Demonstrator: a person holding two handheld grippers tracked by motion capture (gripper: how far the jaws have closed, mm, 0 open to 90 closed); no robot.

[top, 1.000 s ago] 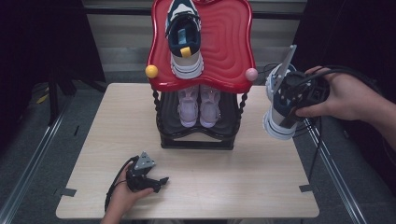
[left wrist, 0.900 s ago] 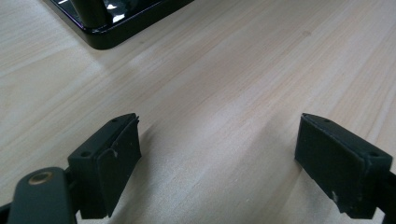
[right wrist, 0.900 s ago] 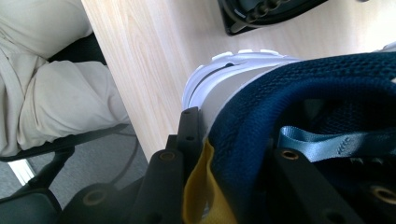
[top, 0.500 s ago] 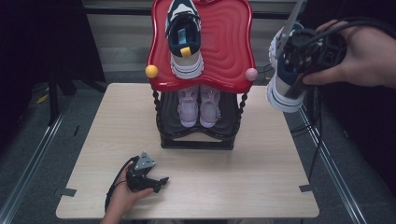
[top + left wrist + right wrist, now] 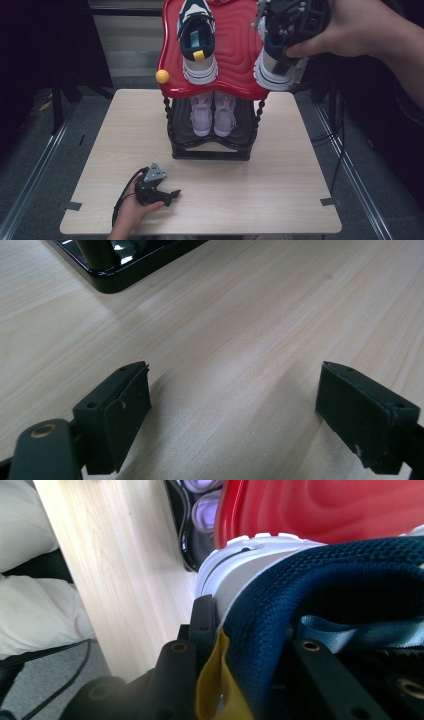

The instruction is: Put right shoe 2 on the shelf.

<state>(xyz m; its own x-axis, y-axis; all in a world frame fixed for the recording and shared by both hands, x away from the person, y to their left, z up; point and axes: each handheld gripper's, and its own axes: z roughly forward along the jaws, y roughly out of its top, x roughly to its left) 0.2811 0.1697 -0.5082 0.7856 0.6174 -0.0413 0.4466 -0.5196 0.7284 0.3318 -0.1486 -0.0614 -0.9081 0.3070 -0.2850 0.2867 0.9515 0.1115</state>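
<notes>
A red-topped black shoe rack (image 5: 235, 60) stands at the table's far middle. One navy and white sneaker (image 5: 197, 42) lies on the red top shelf, left side. My right gripper (image 5: 290, 20) is shut on the collar of a matching navy sneaker (image 5: 277, 65) and holds it in the air over the shelf's right edge; up close the navy mesh sneaker (image 5: 340, 585) sits clamped between the jaws. A pair of pale lilac shoes (image 5: 213, 112) sits on the lower shelf. My left gripper (image 5: 167, 194) rests open on the table near the front left, jaws wide apart above bare wood (image 5: 235, 390).
A yellow ball knob (image 5: 162, 76) sticks out at the rack's left corner. The rack's black base (image 5: 125, 265) lies just ahead of the left gripper. Cables hang past the wooden table's (image 5: 295, 165) right edge. Metal rails run on the floor at both sides.
My right gripper has lifted the navy sneaker up and leftward, from beside the rack to over the red shelf's right edge. The left gripper has stayed put.
</notes>
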